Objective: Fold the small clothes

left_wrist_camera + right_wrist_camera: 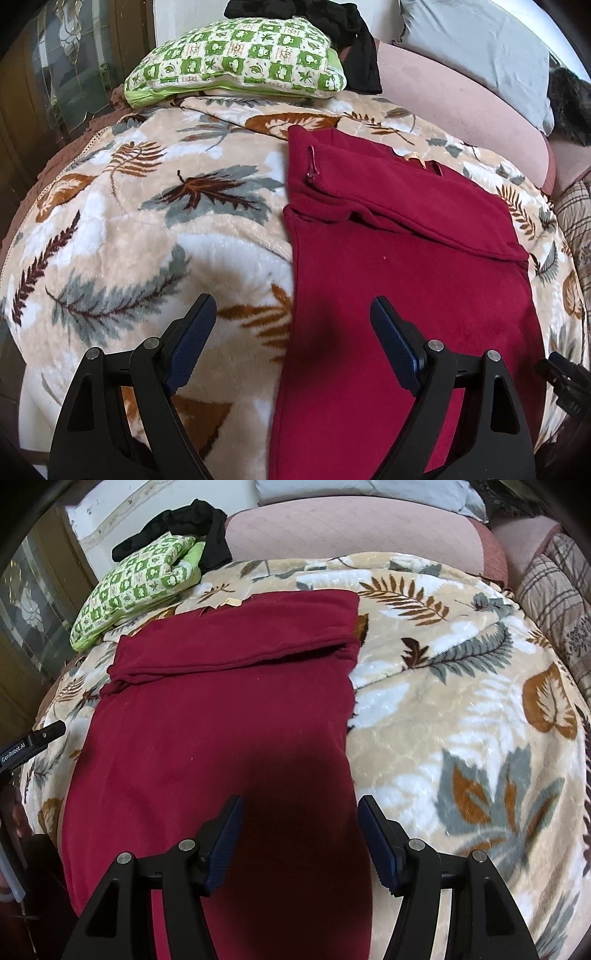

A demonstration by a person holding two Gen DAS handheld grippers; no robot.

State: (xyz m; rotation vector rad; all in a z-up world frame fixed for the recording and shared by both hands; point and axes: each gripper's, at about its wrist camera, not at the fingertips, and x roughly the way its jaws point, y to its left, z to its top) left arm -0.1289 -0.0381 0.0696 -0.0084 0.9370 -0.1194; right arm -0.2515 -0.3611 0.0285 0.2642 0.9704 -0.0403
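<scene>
Bed covered with a plush cream blanket (129, 229) printed with brown and grey leaves; a wood-and-glass door at the left edge of both views.

Red garment (399, 280) lies flat on the blanket, long axis running away from the cameras. Far end is folded back over itself, forming a doubled band across the width, with a small pale tag (231, 602) at the far edge. Near part is smooth and single-layered as far as can be seen.

Left gripper (293, 315): jaws spread wide, nothing between the pads. It hangs over the garment's left edge; left finger (192, 343) over bare blanket, right finger over red cloth. Whether the tips touch the cloth cannot be told.

Right gripper (299, 812): jaws apart, somewhat narrower than the left, nothing clamped. It sits over the garment's right edge, left finger (223, 843) over red cloth, right finger at the border with the blanket. Its shadow falls on the cloth between the fingers.

Beyond the garment: a green-and-white checked pillow (236, 59) at the far left, a black garment (347, 40) just behind it, a pink cushion (351, 531) along the far side, a grey pillow (480, 55) further back, and a plaid quilt (554, 602) at the right.
</scene>
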